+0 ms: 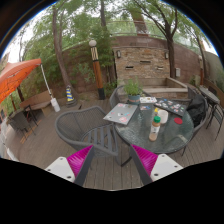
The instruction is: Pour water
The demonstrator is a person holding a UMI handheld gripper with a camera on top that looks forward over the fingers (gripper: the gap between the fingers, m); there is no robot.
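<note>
A bottle (155, 127) with a pale body and a dark cap stands upright on a round glass patio table (170, 138), beyond my fingers and to the right. A small dark cup-like thing (178, 121) stands near it, too small to make out. My gripper (112, 160) is open and empty, its magenta pads (80, 160) set wide apart, over the wooden deck well short of the table.
A grey wicker chair (85, 127) stands just ahead between me and the table. A flat paper or tray (121, 113) lies on the table's near left. A potted plant (133, 90), a stone wall (140, 62), an orange umbrella (18, 72) and more chairs (20, 122) lie beyond.
</note>
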